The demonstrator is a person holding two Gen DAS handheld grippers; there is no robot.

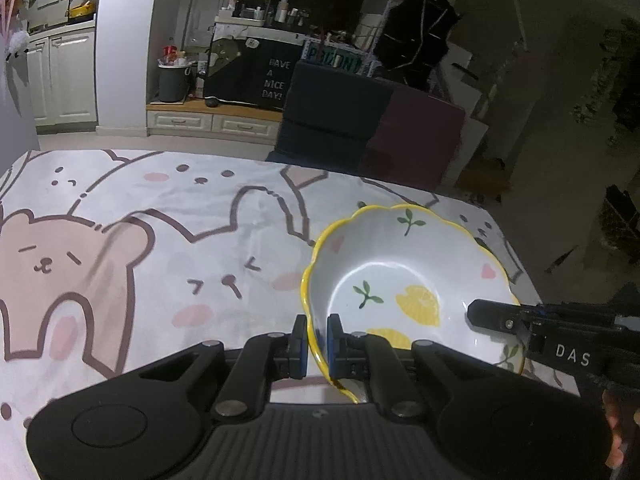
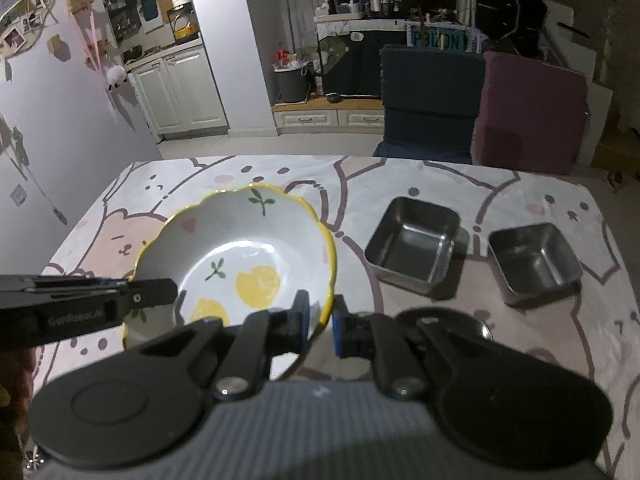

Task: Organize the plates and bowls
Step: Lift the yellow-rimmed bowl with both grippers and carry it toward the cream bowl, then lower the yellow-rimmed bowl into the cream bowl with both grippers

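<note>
white ceramic bowl (image 1: 400, 276), wavy yellow rim, lemons and green sprigs inside, is held above the cartoon tablecloth (image 1: 120, 248); left gripper (image 1: 317, 340) is clamped on its near rim, the other gripper reads "das". right view: right gripper (image 2: 320, 322) pinches the rim of the bowl (image 2: 248, 248); two steel trays (image 2: 414, 248) are beside it.

Bear-print tablecloth (image 1: 120, 240); grey bin (image 2: 292, 80); two chairs.

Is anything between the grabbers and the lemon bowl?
No. Both grippers already pinch the lemon bowl by its yellow rim: the left gripper on one side, the right gripper on the other. Nothing sits between.
</note>
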